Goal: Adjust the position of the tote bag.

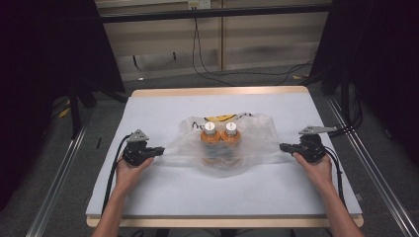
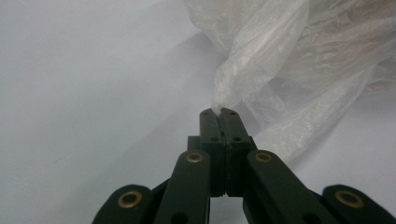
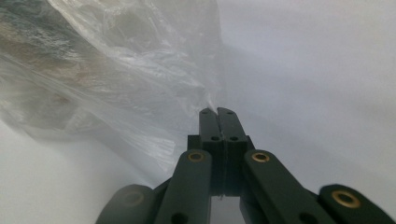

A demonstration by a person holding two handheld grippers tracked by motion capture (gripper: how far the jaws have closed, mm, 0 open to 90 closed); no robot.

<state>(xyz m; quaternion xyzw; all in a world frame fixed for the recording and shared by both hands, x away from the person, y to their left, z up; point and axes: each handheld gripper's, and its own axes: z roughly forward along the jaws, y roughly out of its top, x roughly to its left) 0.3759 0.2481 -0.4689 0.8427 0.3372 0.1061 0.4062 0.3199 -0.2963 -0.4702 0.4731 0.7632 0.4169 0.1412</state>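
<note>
A clear plastic bag [image 1: 257, 133] lies spread across the middle of the white table [image 1: 197, 192]. Inside it lie two orange bottles [image 1: 220, 137] with white caps, side by side. My left gripper [image 1: 161, 150] is at the bag's left edge, shut on a twisted corner of the bag [image 2: 243, 70]. My right gripper [image 1: 282, 146] is at the bag's right edge, shut on a thin fold of the bag [image 3: 140, 84]. The film is stretched between the two grippers.
A yellow and black print [image 1: 220, 118] shows on the bag's far side. The table's wooden rim [image 1: 217, 92] runs along the back. Cables [image 1: 217, 74] lie on the floor beyond, and dark frames [image 1: 346, 84] stand at both sides.
</note>
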